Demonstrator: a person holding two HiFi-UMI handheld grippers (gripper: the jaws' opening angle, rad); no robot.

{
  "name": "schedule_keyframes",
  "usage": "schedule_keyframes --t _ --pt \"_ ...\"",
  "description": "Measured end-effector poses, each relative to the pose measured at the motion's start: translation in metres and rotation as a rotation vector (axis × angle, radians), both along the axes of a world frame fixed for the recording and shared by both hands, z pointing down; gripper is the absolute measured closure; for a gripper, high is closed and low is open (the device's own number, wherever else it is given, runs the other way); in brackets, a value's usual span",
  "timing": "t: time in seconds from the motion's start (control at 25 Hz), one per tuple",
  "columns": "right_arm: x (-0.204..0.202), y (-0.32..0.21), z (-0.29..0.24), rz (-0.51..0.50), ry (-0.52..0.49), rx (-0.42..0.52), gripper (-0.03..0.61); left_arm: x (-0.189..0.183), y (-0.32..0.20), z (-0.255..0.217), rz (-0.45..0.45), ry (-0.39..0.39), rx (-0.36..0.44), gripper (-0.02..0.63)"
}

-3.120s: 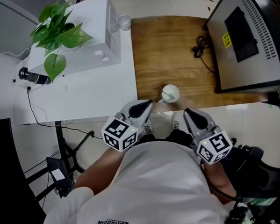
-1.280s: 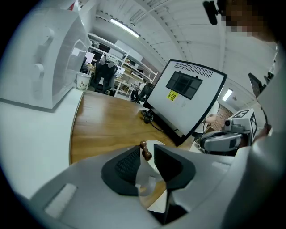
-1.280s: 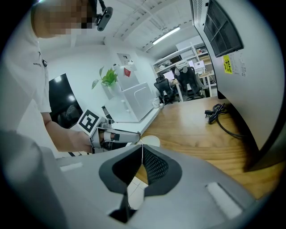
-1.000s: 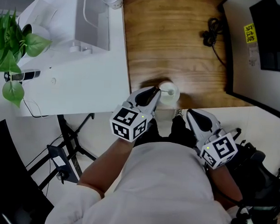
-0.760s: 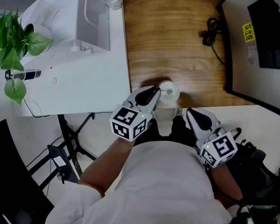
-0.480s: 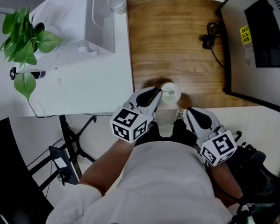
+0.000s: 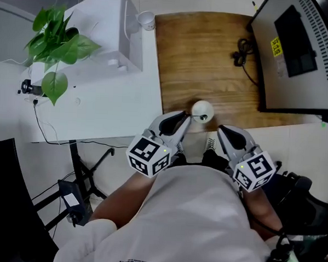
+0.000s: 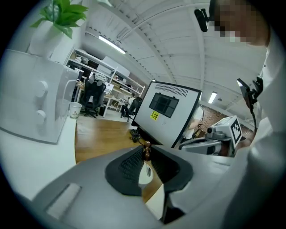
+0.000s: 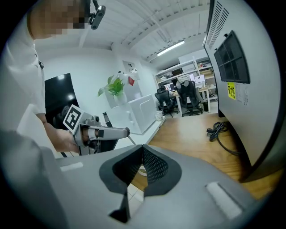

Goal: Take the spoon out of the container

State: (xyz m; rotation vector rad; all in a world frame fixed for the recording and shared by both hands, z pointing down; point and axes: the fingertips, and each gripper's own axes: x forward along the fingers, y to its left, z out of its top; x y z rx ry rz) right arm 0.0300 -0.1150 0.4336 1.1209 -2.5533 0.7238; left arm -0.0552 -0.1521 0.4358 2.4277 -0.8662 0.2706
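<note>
A small white container (image 7: 202, 108) stands near the front edge of the wooden table (image 7: 201, 53). My left gripper (image 7: 186, 117) hovers just left of it, shut on the spoon's brown turned handle (image 8: 146, 149), whose knob pokes out past the fingertips. The container (image 8: 144, 173) shows white through the gap below. In the head view a dark bit of the spoon (image 7: 202, 117) hangs at the container's near rim. My right gripper (image 7: 221, 129) waits to the right of the container, short of the table, tips together with nothing in them; the container (image 9: 141, 170) shows below them.
A large grey machine (image 7: 300, 47) with a yellow label fills the table's right side, with a black cable (image 7: 242, 49) beside it. To the left is a white desk (image 7: 116, 98) carrying a white appliance (image 7: 125, 38), a paper cup (image 7: 146, 20) and a potted plant (image 7: 56, 40).
My left gripper has risen and drawn back from the container's mouth, bringing the spoon with it. The right gripper has lifted slightly. The head view has shifted.
</note>
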Motion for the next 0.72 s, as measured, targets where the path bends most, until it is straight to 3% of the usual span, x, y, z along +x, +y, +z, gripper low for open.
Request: schedule_keyframes --t 0.72 --pt "-0.033 0.026 -0.041 0.083 0.018 0.092 0.572 -0.043 0.043 -0.05 0.102 0.061 0.116 0.56"
